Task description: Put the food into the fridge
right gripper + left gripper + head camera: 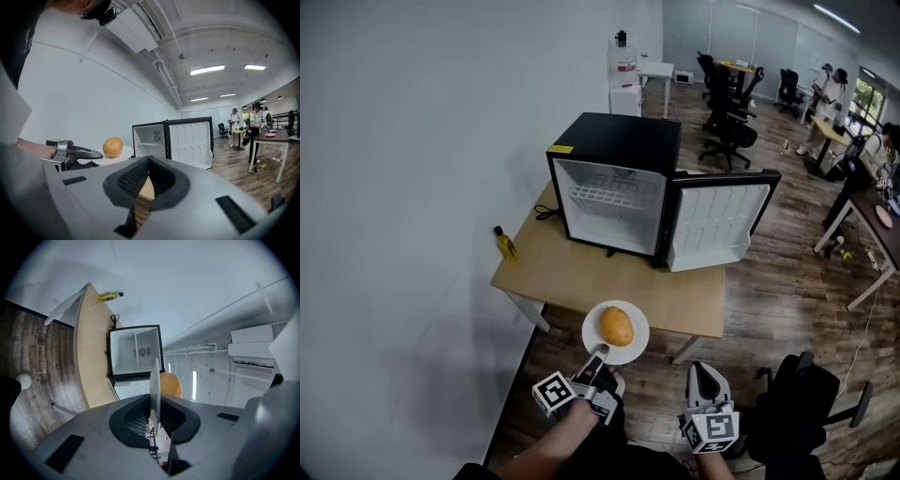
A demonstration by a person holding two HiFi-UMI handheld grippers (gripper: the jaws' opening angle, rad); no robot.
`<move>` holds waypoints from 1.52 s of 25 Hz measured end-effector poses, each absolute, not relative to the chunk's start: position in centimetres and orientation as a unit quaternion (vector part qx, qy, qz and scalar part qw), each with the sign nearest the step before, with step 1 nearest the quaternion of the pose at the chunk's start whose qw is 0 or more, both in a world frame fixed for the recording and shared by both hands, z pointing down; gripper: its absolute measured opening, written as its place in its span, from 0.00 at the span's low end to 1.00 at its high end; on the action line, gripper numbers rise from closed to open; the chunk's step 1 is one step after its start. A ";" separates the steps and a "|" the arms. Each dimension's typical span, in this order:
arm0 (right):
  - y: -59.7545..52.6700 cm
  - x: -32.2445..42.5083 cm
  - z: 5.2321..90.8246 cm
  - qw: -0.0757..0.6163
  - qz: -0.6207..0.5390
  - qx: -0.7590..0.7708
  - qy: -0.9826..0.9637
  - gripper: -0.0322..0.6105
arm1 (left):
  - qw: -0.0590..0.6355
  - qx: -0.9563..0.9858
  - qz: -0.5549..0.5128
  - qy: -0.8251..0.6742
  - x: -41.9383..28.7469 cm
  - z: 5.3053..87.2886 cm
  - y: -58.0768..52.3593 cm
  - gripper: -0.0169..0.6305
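**On the plate, in front of the open fridge**

On a white plate [636, 349] sits the food [617, 325], one rounded orange-yellow piece lying near the plate's middle. We hold that plate off the table, at its near edge, with the left gripper [598, 354]. Its jaws are clenched on the plate's rim, which runs edge-on between the pads in the left gripper view, with the food just beyond it.

Past the plate stands the wooden table [572, 277], and on it the black fridge [614, 141], set toward the far side. Its door [717, 225] is swung wide open to the right, so its white ribbed lining faces us. Inside the white compartment we see a wire shelf [605, 199] across the upper part and a small round vent on the back wall. A dark cord [546, 213] lies by the fridge's left side, and a yellow bottle [505, 245] stands at the table's left edge, well apart from the fridge.

Our right gripper [705, 375] hangs low over the wooden floor [769, 300], beside the left one. Its jaws are closed together with nothing between them.

Farther back are office chairs [727, 122], desks and several people.
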State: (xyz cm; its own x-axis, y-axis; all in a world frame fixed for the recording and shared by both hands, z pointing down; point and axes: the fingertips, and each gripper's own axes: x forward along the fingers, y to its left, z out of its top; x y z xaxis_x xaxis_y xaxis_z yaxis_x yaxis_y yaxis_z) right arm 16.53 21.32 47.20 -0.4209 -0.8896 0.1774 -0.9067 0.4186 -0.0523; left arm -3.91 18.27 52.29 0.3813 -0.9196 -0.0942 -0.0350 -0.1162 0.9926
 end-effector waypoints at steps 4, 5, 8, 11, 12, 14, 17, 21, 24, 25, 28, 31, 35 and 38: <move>17.1 15.9 46.8 0.064 0.073 0.537 -0.838 0.14 | 0.549 0.628 -0.401 -0.378 -4.5 52.3 14.3 0.07; 16.0 15.7 46.7 0.065 0.071 0.538 -0.837 0.14 | 0.550 0.629 -0.400 -0.377 -4.6 52.3 13.3 0.07; 12.4 15.3 46.4 0.065 0.068 0.545 -0.833 0.14 | 0.553 0.632 -0.395 -0.372 -4.9 52.3 9.7 0.07; 9.3 14.7 45.9 0.066 0.068 0.551 -0.829 0.14 | 0.558 0.633 -0.393 -0.366 -5.2 52.0 6.3 0.07; 8.3 14.5 45.8 0.065 0.069 0.553 -0.828 0.14 | 0.559 0.635 -0.391 -0.364 -5.4 51.9 5.2 0.07; 6.4 14.3 45.6 0.064 0.073 0.557 -0.825 0.14 | 0.560 0.637 -0.387 -0.363 -5.8 51.7 2.9 0.07; 3.6 14.0 45.3 0.062 0.076 0.566 -0.818 0.14 | 0.559 0.642 -0.381 -0.360 -6.5 51.4 -0.6 0.07; 0.5 13.5 45.1 0.062 0.072 0.576 -0.812 0.14 | 0.563 0.644 -0.365 -0.368 -7.4 51.6 -4.4 0.07; -1.3 13.2 45.2 0.060 0.072 0.585 -0.806 0.14 | 0.560 0.652 -0.369 -0.352 -7.7 51.0 -7.0 0.07; -1.8 13.1 45.2 0.059 0.072 0.589 -0.803 0.14 | 0.561 0.654 -0.367 -0.350 -7.8 50.9 -7.8 0.07; -2.9 12.7 45.5 0.057 0.075 0.597 -0.797 0.14 | 0.564 0.657 -0.358 -0.348 -8.1 50.9 -9.9 0.07; -3.3 12.4 45.8 0.063 0.077 0.599 -0.795 0.14 | 0.570 0.655 -0.350 -0.353 -8.2 51.9 -11.2 0.07; -3.7 11.9 45.9 0.060 0.084 0.604 -0.790 0.14 | 0.559 0.668 -0.359 -0.335 -8.4 52.2 -12.4 0.07; -4.2 12.0 46.3 0.062 0.085 0.604 -0.790 0.14 | 0.565 0.662 -0.348 -0.348 -8.5 53.8 -12.8 0.07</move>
State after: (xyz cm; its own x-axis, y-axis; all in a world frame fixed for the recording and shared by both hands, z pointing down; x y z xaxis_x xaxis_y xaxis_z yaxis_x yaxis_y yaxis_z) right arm 11.97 -4.24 46.27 -0.2618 -0.9439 0.2015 -0.9651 0.2551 -0.0590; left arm -8.50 -12.85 53.82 0.5163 -0.8537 -0.0678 -0.0673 -0.1194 0.9906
